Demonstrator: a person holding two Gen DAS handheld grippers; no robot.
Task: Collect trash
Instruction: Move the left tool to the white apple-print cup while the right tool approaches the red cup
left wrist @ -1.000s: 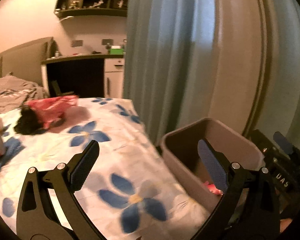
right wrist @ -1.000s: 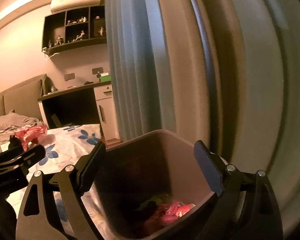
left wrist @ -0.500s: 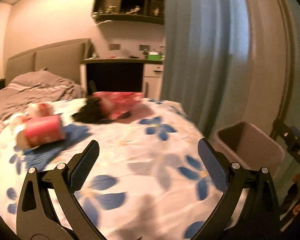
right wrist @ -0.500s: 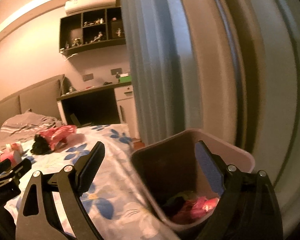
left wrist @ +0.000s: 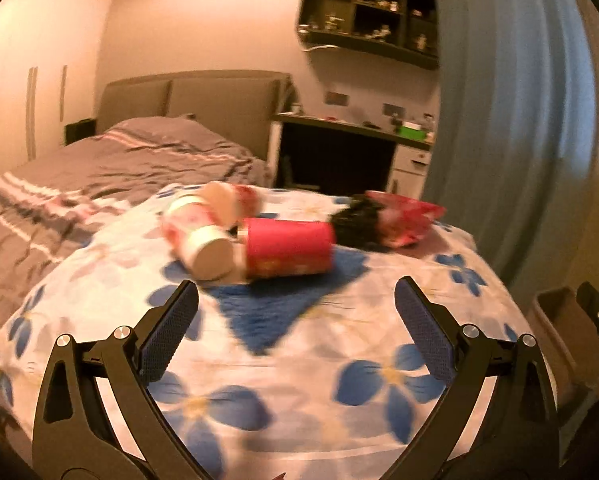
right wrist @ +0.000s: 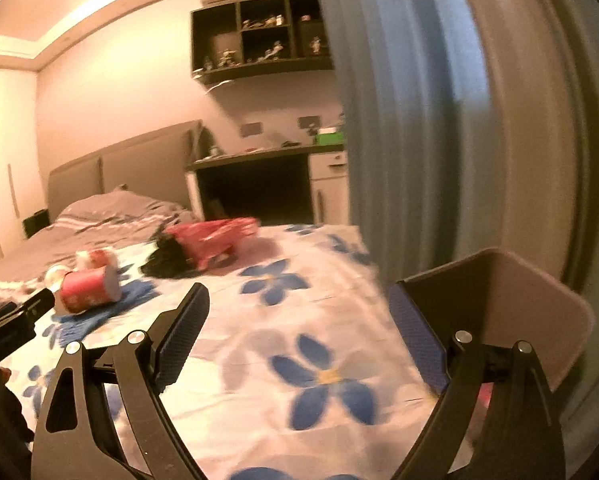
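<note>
My left tool [left wrist: 295, 312] and right tool [right wrist: 299, 318] both gape, released, above the white blue-flowered bedspread [left wrist: 299, 360]; the brown plastic bin [right wrist: 511, 304] sits beside my right tool; farther off lie a red paper cup [left wrist: 289, 246], white cups [left wrist: 199, 232] and a red crumpled bag [left wrist: 403, 216].

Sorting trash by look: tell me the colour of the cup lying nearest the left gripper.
Red cup, clearest in the left wrist view.

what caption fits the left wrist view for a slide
Open left tool faces a red cup, pale cups and a red bag on the floral bedspread.
</note>
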